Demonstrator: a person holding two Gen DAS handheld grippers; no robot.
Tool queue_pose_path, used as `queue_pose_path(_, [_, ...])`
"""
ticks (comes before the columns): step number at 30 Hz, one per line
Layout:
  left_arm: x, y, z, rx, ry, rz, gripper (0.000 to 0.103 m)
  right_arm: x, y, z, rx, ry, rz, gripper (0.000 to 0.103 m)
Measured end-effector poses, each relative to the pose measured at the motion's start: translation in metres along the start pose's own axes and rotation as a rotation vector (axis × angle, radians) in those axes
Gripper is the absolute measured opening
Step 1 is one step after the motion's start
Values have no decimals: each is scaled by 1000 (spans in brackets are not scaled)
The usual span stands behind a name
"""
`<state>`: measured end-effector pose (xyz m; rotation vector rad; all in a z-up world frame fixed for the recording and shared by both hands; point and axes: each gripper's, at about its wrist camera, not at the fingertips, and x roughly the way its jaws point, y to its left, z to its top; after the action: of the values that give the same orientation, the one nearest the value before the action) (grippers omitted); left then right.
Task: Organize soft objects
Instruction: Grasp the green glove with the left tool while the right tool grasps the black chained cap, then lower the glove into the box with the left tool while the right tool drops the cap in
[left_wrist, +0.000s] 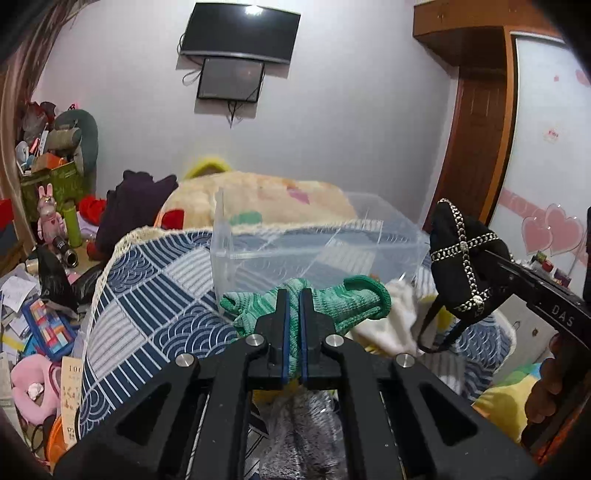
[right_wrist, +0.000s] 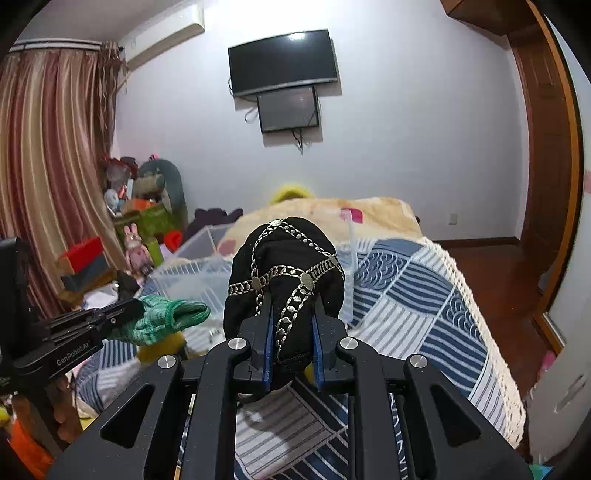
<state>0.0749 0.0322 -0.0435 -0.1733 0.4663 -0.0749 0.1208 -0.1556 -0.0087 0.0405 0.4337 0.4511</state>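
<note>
My left gripper (left_wrist: 294, 295) is shut on a green knitted glove (left_wrist: 332, 302) and holds it above the bed; the glove also shows in the right wrist view (right_wrist: 166, 317). My right gripper (right_wrist: 291, 306) is shut on a black cloth cap with silver chain trim (right_wrist: 284, 266), held up over the bed; the cap also shows at the right of the left wrist view (left_wrist: 461, 258). A clear plastic bin (left_wrist: 314, 247) sits on the blue patterned bedspread (left_wrist: 155, 295) just beyond both grippers and looks empty. The bin also shows in the right wrist view (right_wrist: 192, 273).
A white cloth (left_wrist: 391, 317) and grey furry fabric (left_wrist: 303, 435) lie on the bed below the grippers. A beige blanket (left_wrist: 258, 199) is heaped behind the bin. Clutter, a pink rabbit toy (left_wrist: 48, 218) and boxes fill the left side. A wooden door (right_wrist: 546, 184) stands right.
</note>
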Motion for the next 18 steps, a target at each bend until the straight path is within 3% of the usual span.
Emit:
queue_pose_path(3, [-7, 0, 11, -8, -18, -31, 3, -4, 1, 8, -8, -26, -11, 15])
queue_pose_path(11, [-6, 1, 46, 9, -78, -12, 3, 1, 2, 33, -21, -74, -27, 15])
queue_pose_path(18, [20, 18, 67, -24, -46, -1, 3, 14, 9, 56, -40, -116, -55, 15])
